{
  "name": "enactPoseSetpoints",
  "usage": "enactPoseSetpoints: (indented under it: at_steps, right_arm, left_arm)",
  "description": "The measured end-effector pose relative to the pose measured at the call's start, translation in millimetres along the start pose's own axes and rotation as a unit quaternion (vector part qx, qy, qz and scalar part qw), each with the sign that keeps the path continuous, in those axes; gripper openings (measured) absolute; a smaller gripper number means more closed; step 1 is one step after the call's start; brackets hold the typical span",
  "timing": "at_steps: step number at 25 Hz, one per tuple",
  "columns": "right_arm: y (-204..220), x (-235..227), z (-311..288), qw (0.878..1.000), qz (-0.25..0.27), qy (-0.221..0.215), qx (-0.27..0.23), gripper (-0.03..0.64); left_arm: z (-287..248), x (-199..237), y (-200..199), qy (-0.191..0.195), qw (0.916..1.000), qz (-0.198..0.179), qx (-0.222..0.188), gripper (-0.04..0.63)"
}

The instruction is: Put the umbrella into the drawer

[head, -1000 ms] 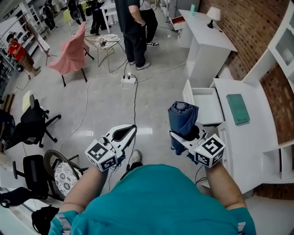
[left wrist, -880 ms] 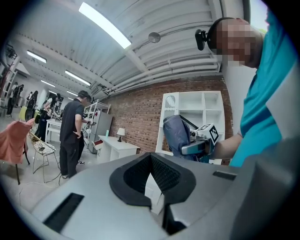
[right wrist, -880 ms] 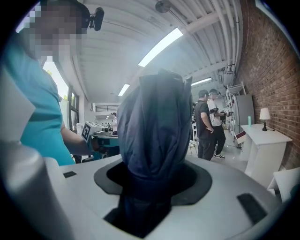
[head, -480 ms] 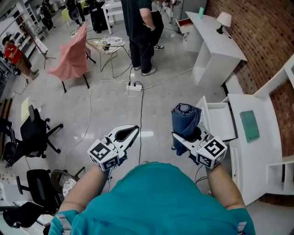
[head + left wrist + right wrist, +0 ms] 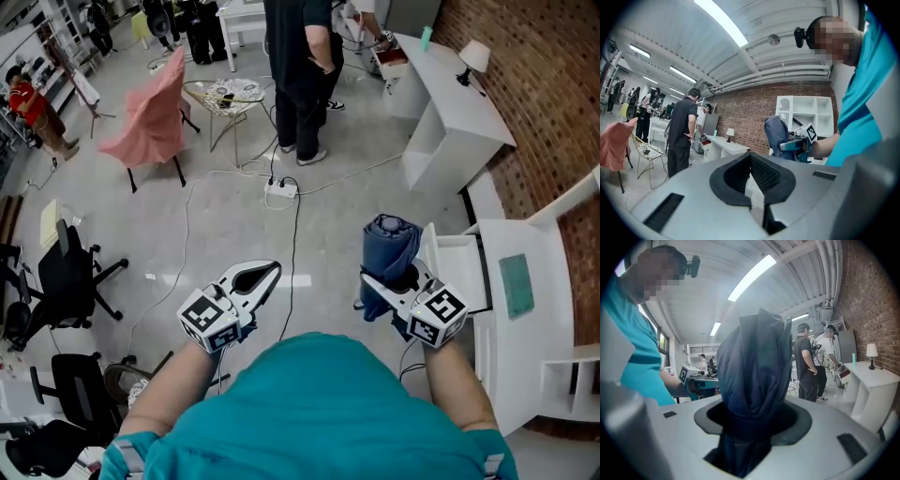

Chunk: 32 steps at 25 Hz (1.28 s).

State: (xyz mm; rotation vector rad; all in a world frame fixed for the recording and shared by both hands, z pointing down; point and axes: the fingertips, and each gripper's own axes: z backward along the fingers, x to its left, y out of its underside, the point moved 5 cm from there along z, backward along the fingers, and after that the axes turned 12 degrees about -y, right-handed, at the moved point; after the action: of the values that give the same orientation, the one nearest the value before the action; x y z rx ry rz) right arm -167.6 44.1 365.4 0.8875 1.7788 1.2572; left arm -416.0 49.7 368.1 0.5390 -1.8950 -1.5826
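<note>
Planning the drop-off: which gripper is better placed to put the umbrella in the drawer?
Right. The right gripper holds the umbrella next to the open drawer; the left gripper is empty and farther off.

The folded umbrella (image 5: 390, 248) is dark navy. The left gripper (image 5: 273, 270) and right gripper (image 5: 386, 284) are pale grey with black-lined jaws, and each carries a cube of black-and-white square markers. The person's shirt (image 5: 309, 412) is teal. The drawer (image 5: 459, 272) and worktop (image 5: 544, 347) are white, the pad (image 5: 517, 286) sea-green. The brick wall (image 5: 553, 75) is red-brown, the floor (image 5: 216, 225) glossy pale grey, and the chair drape (image 5: 150, 117) salmon pink.
</note>
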Motion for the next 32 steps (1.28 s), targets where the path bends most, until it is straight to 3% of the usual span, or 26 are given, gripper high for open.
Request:
enactPoseSetpoints:
  at_steps: [6,12,16,21,26,32]
  right_arm:
    - [-4,-42,-6,1.0,-0.001,-0.017,0.007,0.249]
    - [-5,-121,1,0.998,-0.001,-0.055,0.008,0.25]
    - [-13,-174,2,0.996,0.005,-0.09,0.024,0.25]
    - [-20,-230,5,0.993,0.011,-0.114,0.031,0.249]
    - [-25,-266,-5,0.994,0.0,-0.108,0.032,0.249]
    - [-34,-262,-28,0.995,0.002,-0.095,0.033,0.249]
  left_arm:
    - [-29,17,6,-0.011,0.9999,-0.008,0.002,0.015]
    - [-94,19,9,-0.051,0.9986,-0.008,0.009,0.015]
    - [-138,18,8,-0.087,0.9961,0.013,0.01,0.015]
    - [-188,14,-2,-0.104,0.9942,0.022,0.021,0.015]
    - [-221,28,-10,-0.102,0.9944,0.01,0.027,0.015]
    - [-228,54,-15,-0.078,0.9966,0.001,0.027,0.015]
